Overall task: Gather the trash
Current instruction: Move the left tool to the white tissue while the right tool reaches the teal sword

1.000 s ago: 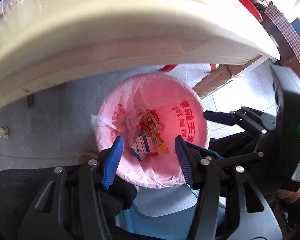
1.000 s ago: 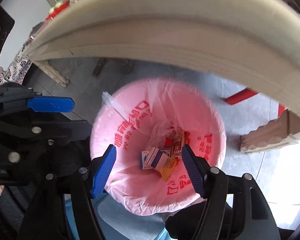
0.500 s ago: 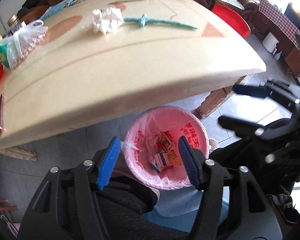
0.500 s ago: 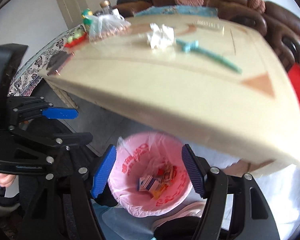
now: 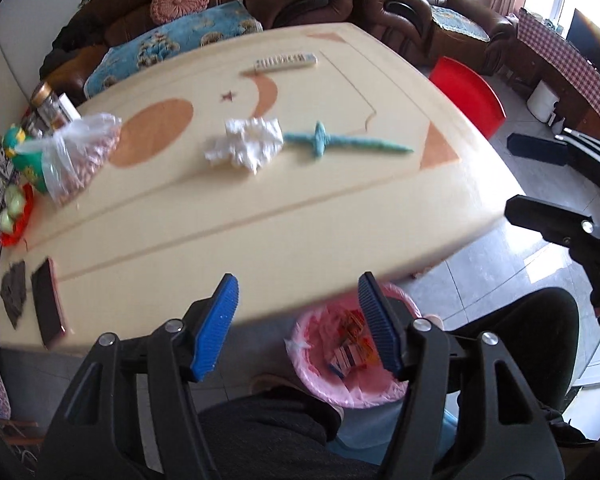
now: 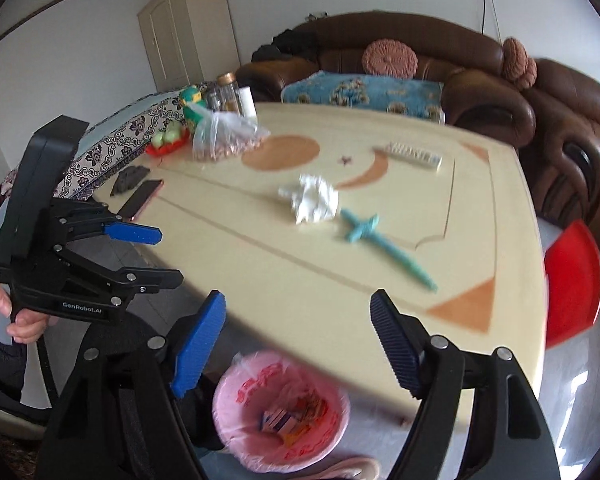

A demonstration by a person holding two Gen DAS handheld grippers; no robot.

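Note:
A crumpled white tissue (image 5: 246,148) (image 6: 312,200) lies mid-table beside a teal twisted cord (image 5: 340,144) (image 6: 380,240). On the floor under the near table edge stands a pink-bagged trash bin (image 5: 320,384) (image 6: 236,420) with cartons and wrappers (image 5: 348,354) (image 6: 288,416) inside. My left gripper (image 5: 296,292) (image 6: 160,256) hovers open and empty over the table's near edge. To its right, the right gripper (image 6: 298,312) (image 5: 528,180) is also above that edge; its jaws are opening with nothing between them.
The cream table (image 5: 260,220) also carries a bag of nuts (image 5: 80,160), a dark phone (image 5: 48,304), a remote (image 5: 286,62) and jars (image 6: 228,92). A red stool (image 5: 468,96) stands at the right, a brown sofa (image 6: 420,60) behind. A person's dark-clothed legs are by the bin.
Both grippers have risen from just above the bin, below the table edge, to over the tabletop, which has come into view. The right jaws have spread wider.

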